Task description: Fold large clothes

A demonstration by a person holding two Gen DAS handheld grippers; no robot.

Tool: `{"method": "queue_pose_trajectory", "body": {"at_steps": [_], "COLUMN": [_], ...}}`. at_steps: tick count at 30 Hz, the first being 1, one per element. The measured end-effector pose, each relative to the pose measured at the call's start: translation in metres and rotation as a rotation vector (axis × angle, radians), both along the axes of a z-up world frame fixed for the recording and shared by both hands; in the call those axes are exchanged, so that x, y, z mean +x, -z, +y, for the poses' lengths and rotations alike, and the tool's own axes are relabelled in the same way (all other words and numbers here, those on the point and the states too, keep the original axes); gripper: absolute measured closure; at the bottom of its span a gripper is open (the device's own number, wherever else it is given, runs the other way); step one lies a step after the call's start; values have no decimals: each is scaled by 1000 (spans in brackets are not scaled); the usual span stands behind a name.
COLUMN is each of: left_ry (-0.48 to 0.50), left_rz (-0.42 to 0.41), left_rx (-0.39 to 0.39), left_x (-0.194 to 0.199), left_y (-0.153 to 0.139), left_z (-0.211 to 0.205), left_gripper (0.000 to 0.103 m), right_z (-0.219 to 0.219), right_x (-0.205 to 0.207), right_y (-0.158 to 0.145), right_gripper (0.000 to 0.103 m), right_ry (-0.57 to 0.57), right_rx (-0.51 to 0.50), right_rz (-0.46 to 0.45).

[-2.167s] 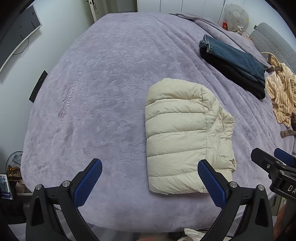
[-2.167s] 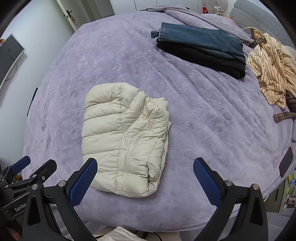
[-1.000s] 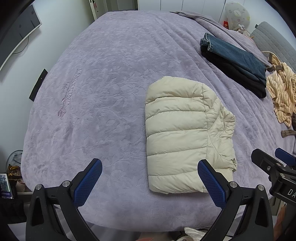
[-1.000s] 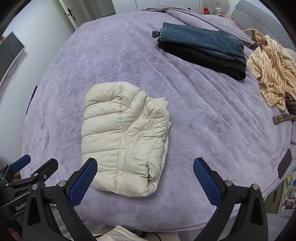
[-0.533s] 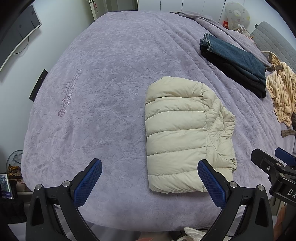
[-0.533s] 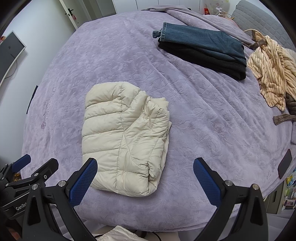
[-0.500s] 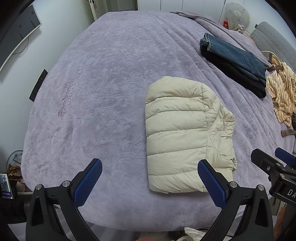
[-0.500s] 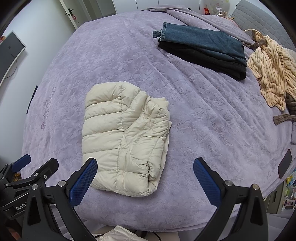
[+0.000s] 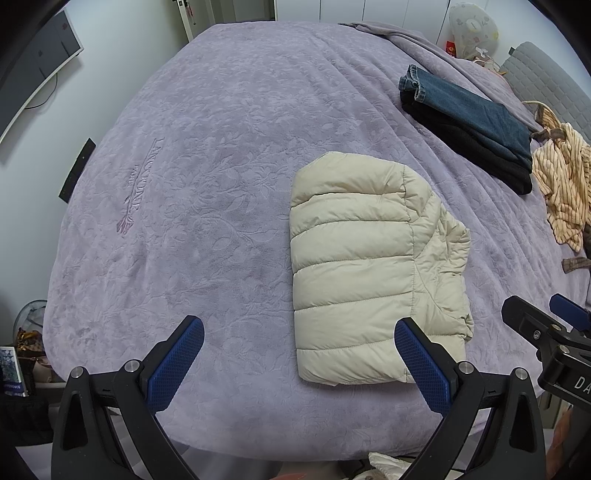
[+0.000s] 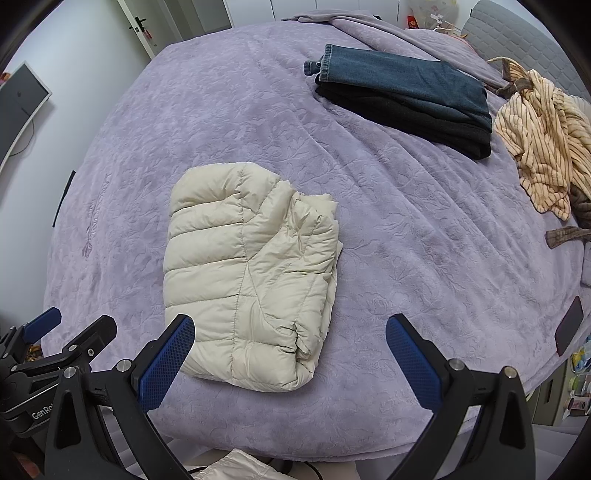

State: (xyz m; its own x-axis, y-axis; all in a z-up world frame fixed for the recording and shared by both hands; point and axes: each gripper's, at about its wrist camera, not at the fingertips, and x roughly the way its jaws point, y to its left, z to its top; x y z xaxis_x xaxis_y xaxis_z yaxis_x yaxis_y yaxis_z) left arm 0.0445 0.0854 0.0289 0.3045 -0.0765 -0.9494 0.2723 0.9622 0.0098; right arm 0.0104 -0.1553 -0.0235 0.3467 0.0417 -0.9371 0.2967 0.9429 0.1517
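Purple bedspread [image 9: 207, 155] is covering the bed, embossed logo [image 9: 133, 184] showing near its left edge. Monitor [image 9: 33, 70] is hanging on the left wall. Grey headboard [image 9: 546, 81] is standing far right. Fan [image 9: 471, 26] is sitting behind the bed. Door [image 10: 147, 26] is showing at the back. Dark phone [image 10: 569, 330] is lying at the bed's right edge.

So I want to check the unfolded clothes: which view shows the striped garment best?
The right wrist view: the striped garment lies whole, crumpled beside the folded jeans. The left wrist view squeezes it against the right edge, distorted.
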Motion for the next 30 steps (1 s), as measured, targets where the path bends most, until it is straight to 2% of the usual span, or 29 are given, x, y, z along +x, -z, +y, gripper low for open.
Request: {"method": "queue_pose_trajectory", "body": {"at_steps": [20, 30], "left_ry": [-11, 18], "left_rz": [3, 11], "left_rx": [-5, 3], "left_x": [4, 4], "left_y": [2, 3], "left_z": [2, -3], "left_gripper": [0, 0], "right_z": [2, 1], "right_x": [0, 0], "right_y": [0, 3], "right_gripper": [0, 0], "right_ry": [-5, -8], "right_rx": [-6, -3], "right_rz": [5, 8]}}
